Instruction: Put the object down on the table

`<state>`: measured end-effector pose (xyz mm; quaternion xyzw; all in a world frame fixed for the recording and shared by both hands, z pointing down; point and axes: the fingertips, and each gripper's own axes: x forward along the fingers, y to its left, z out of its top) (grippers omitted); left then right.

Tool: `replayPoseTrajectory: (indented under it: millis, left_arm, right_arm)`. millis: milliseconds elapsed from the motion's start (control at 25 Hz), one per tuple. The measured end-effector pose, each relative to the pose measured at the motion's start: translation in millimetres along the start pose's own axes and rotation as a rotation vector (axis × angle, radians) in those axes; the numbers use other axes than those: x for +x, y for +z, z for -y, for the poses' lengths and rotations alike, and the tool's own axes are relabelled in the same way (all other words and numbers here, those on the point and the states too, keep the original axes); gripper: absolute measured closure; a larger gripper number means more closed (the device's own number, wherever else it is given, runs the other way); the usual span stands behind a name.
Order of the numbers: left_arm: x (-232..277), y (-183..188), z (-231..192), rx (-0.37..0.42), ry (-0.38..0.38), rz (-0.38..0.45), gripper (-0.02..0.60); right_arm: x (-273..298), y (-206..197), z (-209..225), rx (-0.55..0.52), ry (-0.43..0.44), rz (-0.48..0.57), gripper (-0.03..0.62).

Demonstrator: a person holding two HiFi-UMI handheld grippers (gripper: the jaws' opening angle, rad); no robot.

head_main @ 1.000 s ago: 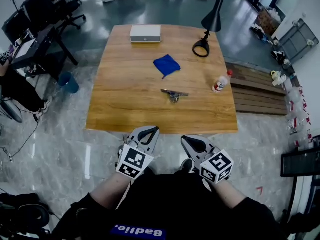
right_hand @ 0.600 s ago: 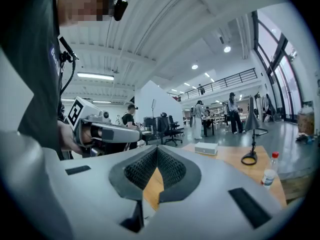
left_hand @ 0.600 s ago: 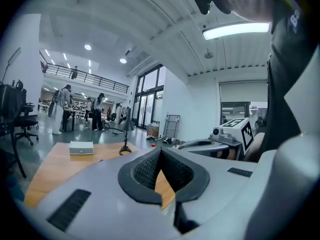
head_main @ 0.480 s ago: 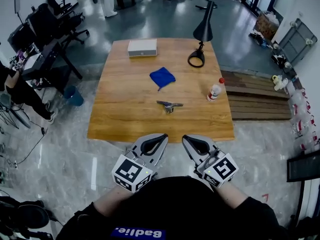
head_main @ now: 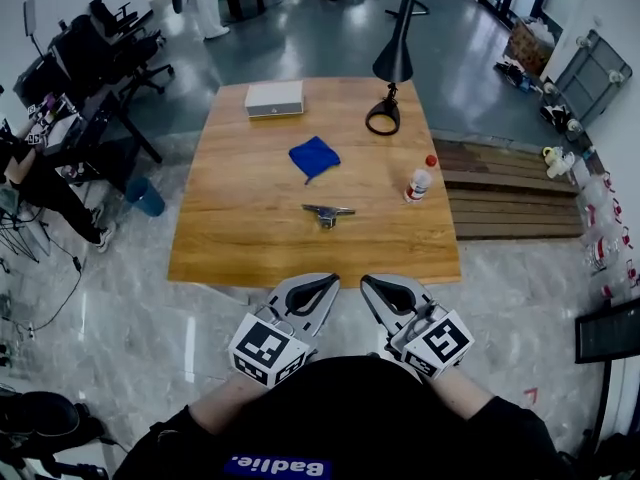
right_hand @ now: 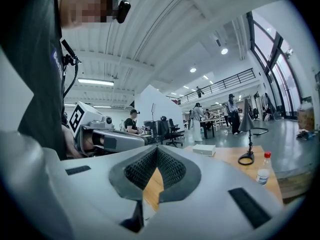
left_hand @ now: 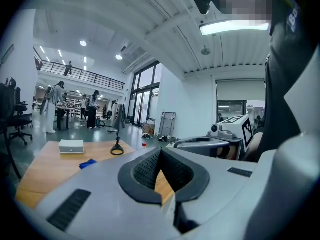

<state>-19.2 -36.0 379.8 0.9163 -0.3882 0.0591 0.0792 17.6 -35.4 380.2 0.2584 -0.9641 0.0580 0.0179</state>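
I hold my 2 grippers side by side just off the near edge of the wooden table (head_main: 240,238). The left gripper (head_main: 326,280) has its jaws closed tip to tip with nothing between them. The right gripper (head_main: 367,282) is likewise pinched together and empty. The metal object (head_main: 328,212) lies flat on the table, mid-width toward its near edge, well apart from both grippers.

Left gripper (head_main: 330,279) and right gripper (head_main: 366,281) closed, side by side
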Motion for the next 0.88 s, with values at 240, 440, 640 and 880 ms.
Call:
replayPoseTrajectory:
  millis: [240,440,640,880]
  left_arm:
    - [-2.7,-1.7,2.2,0.005,0.010,0.000,0.574]
    - [-10.9,-3.9,0.6,-0.001,0.015,0.003,0.574]
    - [-17.2,-4.5,0.4,-0.006,0.017,0.004,0.574]
    - [-28.4,-2.5,1.7,-0.004,0.017,0.002,0.574]
  right_arm:
    - [-3.5,-0.8,-3.1,-0.001,0.002,-0.006,0.589]
    - [-1.8,-2.4,-10.0,-0.002,0.001,-0.018,0.589]
    - [-0.5,-1.8,-16.0,-0.005,0.003,-0.025,0.589]
    - [0.7,2.3,-26.3,-0.008,0.003,-0.030,0.589]
